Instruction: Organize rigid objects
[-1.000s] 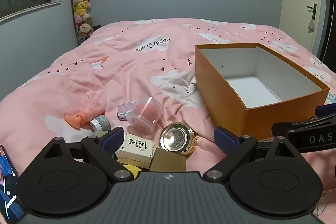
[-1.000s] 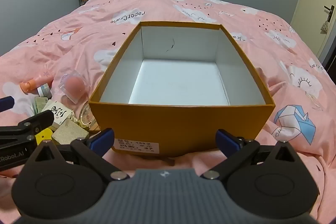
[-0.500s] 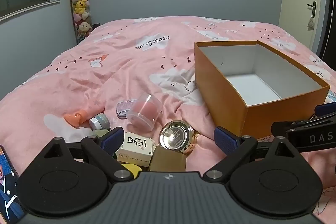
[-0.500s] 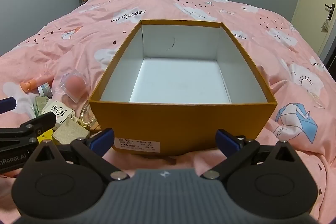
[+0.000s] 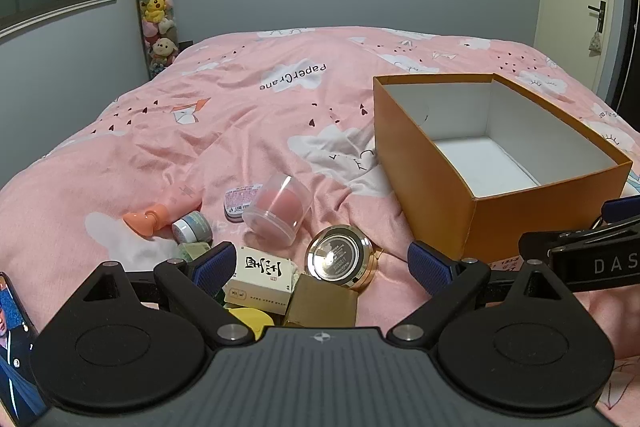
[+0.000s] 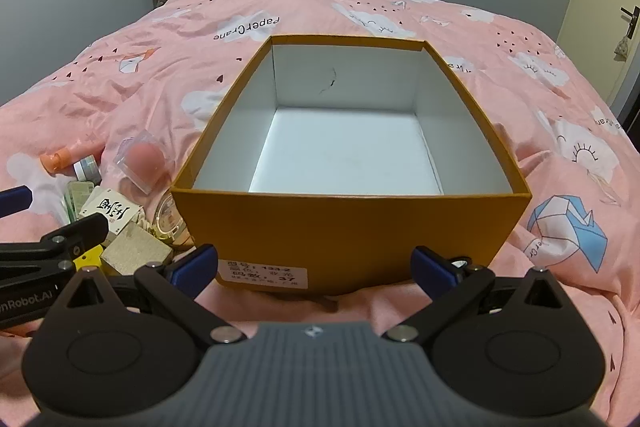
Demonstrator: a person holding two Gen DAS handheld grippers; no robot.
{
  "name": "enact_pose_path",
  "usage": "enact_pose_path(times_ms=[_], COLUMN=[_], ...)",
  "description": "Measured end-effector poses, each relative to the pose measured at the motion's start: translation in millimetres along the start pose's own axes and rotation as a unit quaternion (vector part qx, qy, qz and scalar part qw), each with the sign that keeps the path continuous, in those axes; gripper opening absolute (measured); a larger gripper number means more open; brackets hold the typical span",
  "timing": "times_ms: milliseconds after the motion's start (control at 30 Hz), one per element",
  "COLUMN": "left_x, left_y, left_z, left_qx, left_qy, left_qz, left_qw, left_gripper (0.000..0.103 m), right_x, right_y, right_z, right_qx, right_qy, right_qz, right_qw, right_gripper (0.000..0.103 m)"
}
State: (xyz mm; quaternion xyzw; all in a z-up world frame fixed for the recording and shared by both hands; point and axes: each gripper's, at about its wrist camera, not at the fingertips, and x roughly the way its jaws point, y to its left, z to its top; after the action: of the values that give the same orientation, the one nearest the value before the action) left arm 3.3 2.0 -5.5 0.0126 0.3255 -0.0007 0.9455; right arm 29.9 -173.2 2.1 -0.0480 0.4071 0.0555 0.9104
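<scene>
Both views shift only slightly against the earlier frames; nothing on the bed has moved. Far left, an orange bottle (image 5: 150, 218) lies on the pink duvet (image 5: 248, 115), a small grey-lidded jar (image 5: 192, 227) just beside it. A clear tub with a pink sponge (image 5: 278, 207) lies tipped on its side, near a white printed carton (image 5: 260, 277). A gold round compact (image 5: 340, 259) leans by a tan box (image 5: 322, 305). Left gripper (image 5: 320, 263) hovers over this cluster, jaws spread wide, holding nothing. To the right, the orange box (image 6: 348, 223) stands open, white interior bare. Right gripper (image 6: 316, 269) faces its near wall, jaws wide apart, nothing held.
</scene>
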Motion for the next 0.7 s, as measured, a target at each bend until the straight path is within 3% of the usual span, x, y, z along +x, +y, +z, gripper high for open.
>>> enact_pose_path(times_ms=[700], left_x=[1.6], left_y=[2.1], left_z=[-1.4], left_qx=[-0.007], left_qy=[0.006], left_qz=[0.001], left_qw=[1.0000], left_gripper=[0.103], right_x=[3.7], right_y=[0.9], right_z=[1.4], right_qx=[0.003], right_qy=[0.008], right_qz=[0.005], right_qw=[1.000], right_gripper=[0.101])
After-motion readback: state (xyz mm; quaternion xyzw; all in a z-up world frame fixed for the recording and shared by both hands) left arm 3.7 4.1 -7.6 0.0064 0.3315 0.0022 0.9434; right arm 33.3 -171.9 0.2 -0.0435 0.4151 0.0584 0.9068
